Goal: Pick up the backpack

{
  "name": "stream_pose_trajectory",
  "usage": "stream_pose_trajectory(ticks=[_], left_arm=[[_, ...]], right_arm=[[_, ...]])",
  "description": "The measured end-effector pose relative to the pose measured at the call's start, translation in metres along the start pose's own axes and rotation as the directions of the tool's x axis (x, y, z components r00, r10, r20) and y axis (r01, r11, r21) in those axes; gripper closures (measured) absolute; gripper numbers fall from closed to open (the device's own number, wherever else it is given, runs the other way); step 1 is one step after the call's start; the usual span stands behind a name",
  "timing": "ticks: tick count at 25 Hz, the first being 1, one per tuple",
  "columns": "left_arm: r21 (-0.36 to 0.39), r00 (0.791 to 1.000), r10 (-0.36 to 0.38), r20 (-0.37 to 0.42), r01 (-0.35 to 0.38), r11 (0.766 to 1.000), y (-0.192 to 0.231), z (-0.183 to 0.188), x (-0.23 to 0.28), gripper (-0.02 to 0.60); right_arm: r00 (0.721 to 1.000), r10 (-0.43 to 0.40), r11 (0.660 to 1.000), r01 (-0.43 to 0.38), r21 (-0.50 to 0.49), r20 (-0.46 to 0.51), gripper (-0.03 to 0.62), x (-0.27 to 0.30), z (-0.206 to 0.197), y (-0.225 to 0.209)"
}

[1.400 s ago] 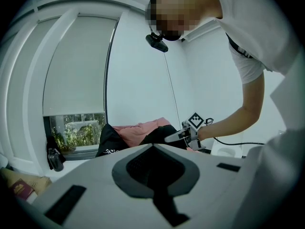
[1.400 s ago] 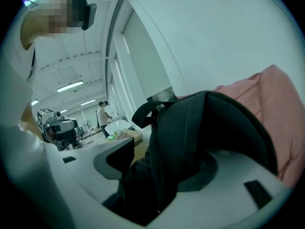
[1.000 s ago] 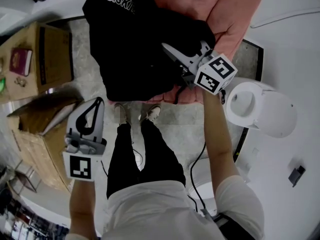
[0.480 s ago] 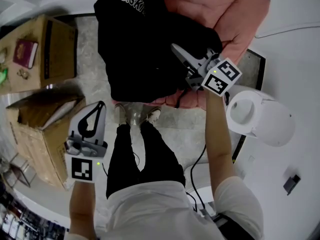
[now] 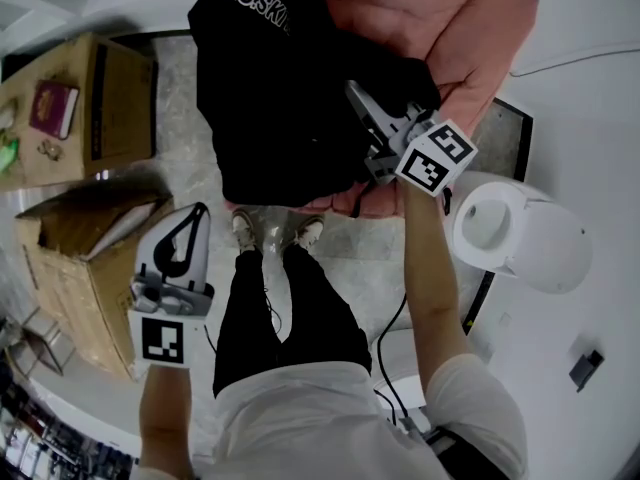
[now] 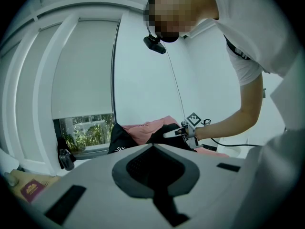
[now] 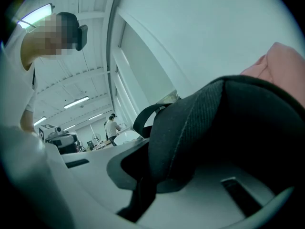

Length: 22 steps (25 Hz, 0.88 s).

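The right gripper (image 7: 152, 178) is being viewed along its pale jaws, which have just been closing. A ribbed black strap (image 7: 190, 123) of the backpack (image 7: 257, 132) is being clamped between them. A thin black loop (image 7: 143, 114) is being shown standing up just behind the strap. Pink fabric (image 7: 281, 63) is being partly covered by the backpack at the upper right. A distant person (image 7: 113, 126) is being shown standing under ceiling lights (image 7: 76, 102) at the left.

Black backpack (image 5: 270, 88): white print near top edge, partly legible, "SK" clear, remaining letters uncertain. Red booklet (image 5: 52, 108) on cardboard box (image 5: 120, 98): gold stamp, illegible
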<state>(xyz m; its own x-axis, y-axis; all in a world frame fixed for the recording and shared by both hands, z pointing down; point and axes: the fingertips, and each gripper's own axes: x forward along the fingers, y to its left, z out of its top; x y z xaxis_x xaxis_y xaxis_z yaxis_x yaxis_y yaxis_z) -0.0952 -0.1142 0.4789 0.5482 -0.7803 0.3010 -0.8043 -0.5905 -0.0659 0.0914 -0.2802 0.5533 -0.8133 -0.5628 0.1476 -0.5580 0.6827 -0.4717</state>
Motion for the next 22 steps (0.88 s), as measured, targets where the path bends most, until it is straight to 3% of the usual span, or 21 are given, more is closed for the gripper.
stream_pose_trajectory(ticks=[5, 22], left_arm=[[-0.005, 1.0, -0.003, 0.007, 0.003, 1.0, -0.005, 0.001, 0.001, 0.566], [-0.009, 1.0, 0.019, 0.024, -0.019, 1.0, -0.007, 0.005, -0.01, 0.566]], right_arm=[[0.999, 0.003, 0.999, -0.004, -0.049, -0.038, 0.562, -0.005, -0.006, 0.017], [1.0, -0.008, 0.986, 0.005, -0.167, -0.016, 0.562, -0.018, 0.012, 0.037]])
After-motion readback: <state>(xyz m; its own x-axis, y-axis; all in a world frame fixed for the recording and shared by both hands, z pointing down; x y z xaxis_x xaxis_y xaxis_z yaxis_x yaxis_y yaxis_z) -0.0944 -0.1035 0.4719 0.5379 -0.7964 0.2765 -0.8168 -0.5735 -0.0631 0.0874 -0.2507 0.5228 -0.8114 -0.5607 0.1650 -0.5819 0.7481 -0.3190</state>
